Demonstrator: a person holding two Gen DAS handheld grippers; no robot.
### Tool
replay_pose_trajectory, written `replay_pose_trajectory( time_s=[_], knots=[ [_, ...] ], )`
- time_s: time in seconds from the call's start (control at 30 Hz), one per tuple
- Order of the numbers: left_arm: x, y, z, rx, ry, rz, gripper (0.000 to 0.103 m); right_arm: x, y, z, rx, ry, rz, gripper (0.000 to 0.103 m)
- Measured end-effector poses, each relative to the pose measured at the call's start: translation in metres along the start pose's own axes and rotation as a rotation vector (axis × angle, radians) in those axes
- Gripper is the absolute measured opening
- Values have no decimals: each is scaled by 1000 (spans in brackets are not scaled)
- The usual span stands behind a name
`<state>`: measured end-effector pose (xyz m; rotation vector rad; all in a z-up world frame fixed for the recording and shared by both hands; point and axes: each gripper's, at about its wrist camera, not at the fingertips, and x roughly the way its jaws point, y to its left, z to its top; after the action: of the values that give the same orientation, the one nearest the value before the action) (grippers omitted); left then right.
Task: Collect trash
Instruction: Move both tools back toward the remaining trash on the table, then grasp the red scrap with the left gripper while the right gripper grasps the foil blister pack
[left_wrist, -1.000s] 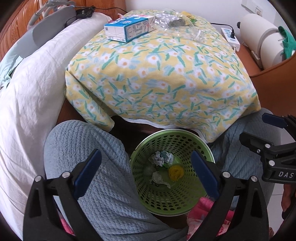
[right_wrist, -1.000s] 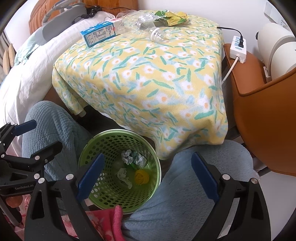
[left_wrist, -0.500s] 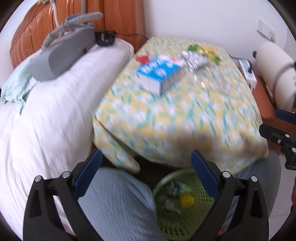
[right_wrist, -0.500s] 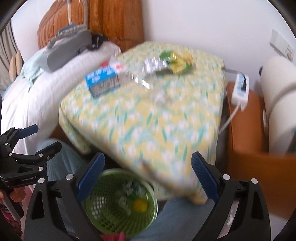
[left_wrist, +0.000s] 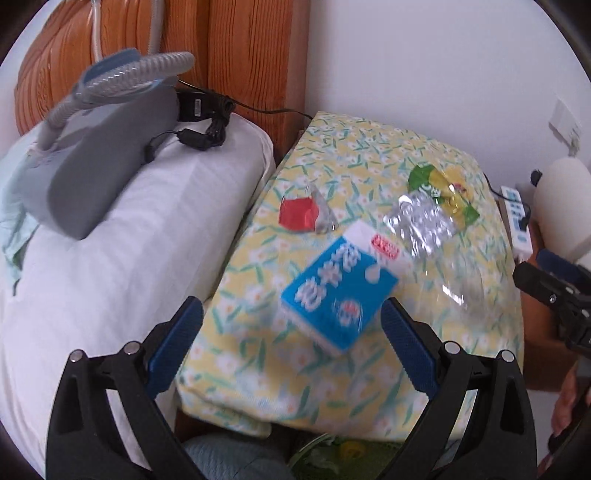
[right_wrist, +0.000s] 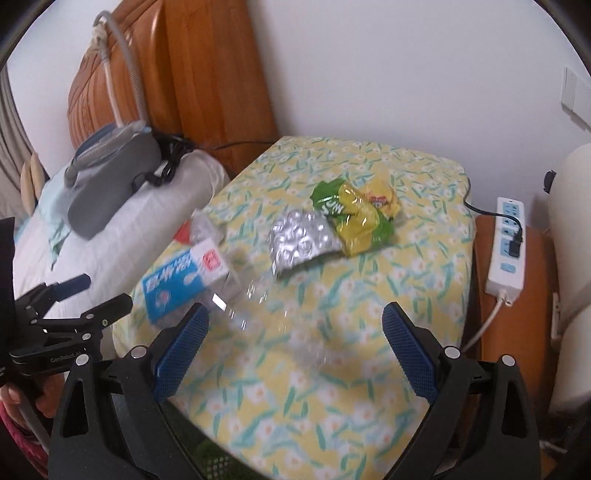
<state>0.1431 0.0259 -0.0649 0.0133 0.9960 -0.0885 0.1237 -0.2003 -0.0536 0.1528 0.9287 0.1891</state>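
A blue milk carton lies on the yellow floral tablecloth. Behind it are a red wrapper, a silver and green-yellow snack bag and a clear plastic bottle, which is blurred. My left gripper is open, just short of the carton. My right gripper is open over the near part of the cloth by the bottle. Only a sliver of the green basket shows at the bottom edge.
A white pillow with a grey hose device and black cables lies left of the table. A power strip rests on an orange-brown surface to the right. A wooden headboard stands behind. A person's knee is below.
Both grippers rose from over the green basket to the table top. The basket has slid to the bottom edge and the trash on the cloth looks closer. Both stayed open.
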Motion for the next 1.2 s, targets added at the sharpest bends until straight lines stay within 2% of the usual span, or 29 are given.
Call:
replay_pose_trajectory(
  time_s=[0.13,0.3,0.5,0.67,0.83,0.97,1.1,1.2],
  knots=[
    [27,-1,28,-35,27,-7,93,27,-8,20,28,19,13,94],
    [65,-8,56,-23,79,7,92,46,-15,31,36,33,23,94],
    [105,-14,72,-16,163,4,81,60,-23,36,35,55,12,94],
    [130,-18,75,-30,220,-13,64,63,-29,37,52,67,1,94],
    [130,-23,78,-20,215,-40,45,65,-29,39,92,85,10,94],
    [123,-27,78,20,178,-47,36,70,-20,40,104,108,27,94],
    [110,-23,81,21,138,-79,35,78,-9,42,112,134,36,94],
    [97,-17,83,17,108,-91,34,87,5,48,81,141,-11,94]
  ],
)
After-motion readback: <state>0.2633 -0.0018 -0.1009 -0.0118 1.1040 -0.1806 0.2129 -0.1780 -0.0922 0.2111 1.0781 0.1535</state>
